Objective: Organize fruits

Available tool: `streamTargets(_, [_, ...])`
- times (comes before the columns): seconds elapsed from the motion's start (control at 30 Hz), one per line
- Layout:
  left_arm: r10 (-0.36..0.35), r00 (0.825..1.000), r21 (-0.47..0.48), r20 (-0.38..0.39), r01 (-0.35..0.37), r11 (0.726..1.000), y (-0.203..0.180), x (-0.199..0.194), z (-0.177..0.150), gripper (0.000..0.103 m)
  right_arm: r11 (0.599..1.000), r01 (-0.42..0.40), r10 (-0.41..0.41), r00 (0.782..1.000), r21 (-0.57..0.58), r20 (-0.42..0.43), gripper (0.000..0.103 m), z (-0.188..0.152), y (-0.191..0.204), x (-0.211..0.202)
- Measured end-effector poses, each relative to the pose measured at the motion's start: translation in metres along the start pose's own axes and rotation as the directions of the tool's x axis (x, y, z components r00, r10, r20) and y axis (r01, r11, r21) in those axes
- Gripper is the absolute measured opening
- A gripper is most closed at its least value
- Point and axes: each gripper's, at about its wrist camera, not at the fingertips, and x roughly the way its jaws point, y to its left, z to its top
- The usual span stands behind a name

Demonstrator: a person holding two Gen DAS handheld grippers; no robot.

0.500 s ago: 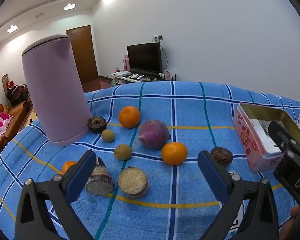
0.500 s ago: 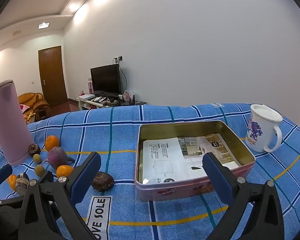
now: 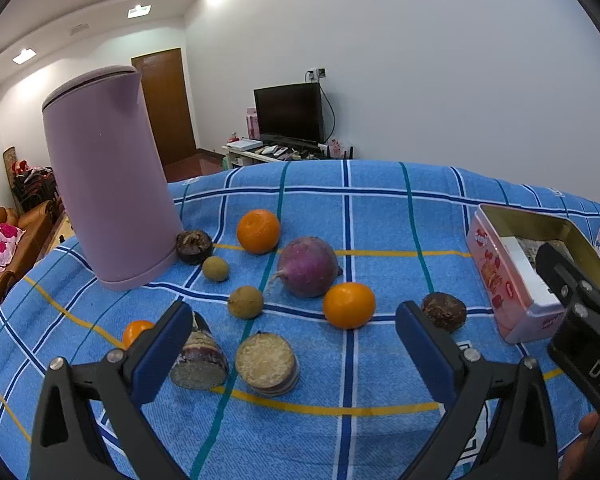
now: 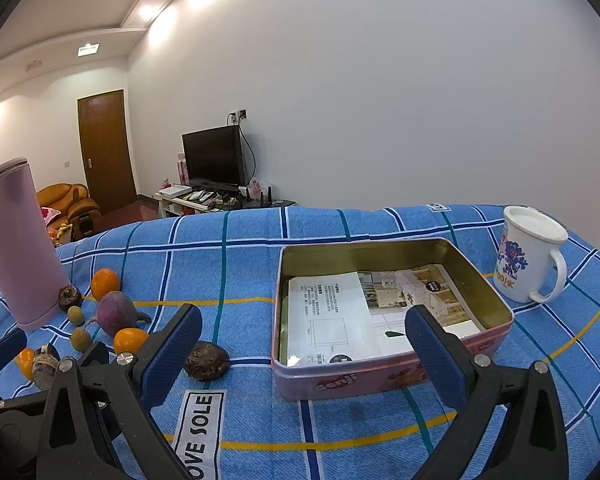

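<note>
Fruit lies scattered on the blue checked cloth (image 3: 380, 216). In the left wrist view I see an orange (image 3: 258, 231), a second orange (image 3: 349, 305), a purple radish (image 3: 308, 267), two small brown round fruits (image 3: 245, 302), two dark round fruits (image 3: 444, 312), a small orange (image 3: 137, 330) and two cut purple root pieces (image 3: 267, 364). My left gripper (image 3: 292, 354) hovers open just in front of the cut pieces, holding nothing. My right gripper (image 4: 302, 354) is open above the front wall of the pink tin (image 4: 380, 376), which holds papers. One dark fruit (image 4: 207, 360) lies left of the tin.
A tall lilac kettle (image 3: 108, 176) stands at the back left beside the fruit. A white mug (image 4: 530, 254) stands right of the tin. The table's far edge drops toward a room with a television and a sofa.
</note>
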Motion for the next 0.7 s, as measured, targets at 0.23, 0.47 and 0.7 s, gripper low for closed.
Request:
streamTargets(0.23, [0.002,1.000,0.004,0.001,-0.002,1.000,-0.004,-0.002,-0.001,0.103,1.000,0.000,0.000,1.000,0.000,0.000,0.102,0.000,0.000,0.000])
streamTargets(0.47, [0.014,1.000,0.002,0.008,-0.014,1.000,-0.002,-0.003,-0.002,0.103,1.000,-0.010,0.010,1.000,-0.007,-0.006,0.102,-0.001,0.002,0.001])
streamTargets(0.7, [0.025,1.000,-0.034,-0.008,-0.026,0.999,0.029,-0.009,-0.002,0.103,0.999,-0.050,0.050,0.999,-0.020,-0.017,0.102,-0.002,0.005,0.001])
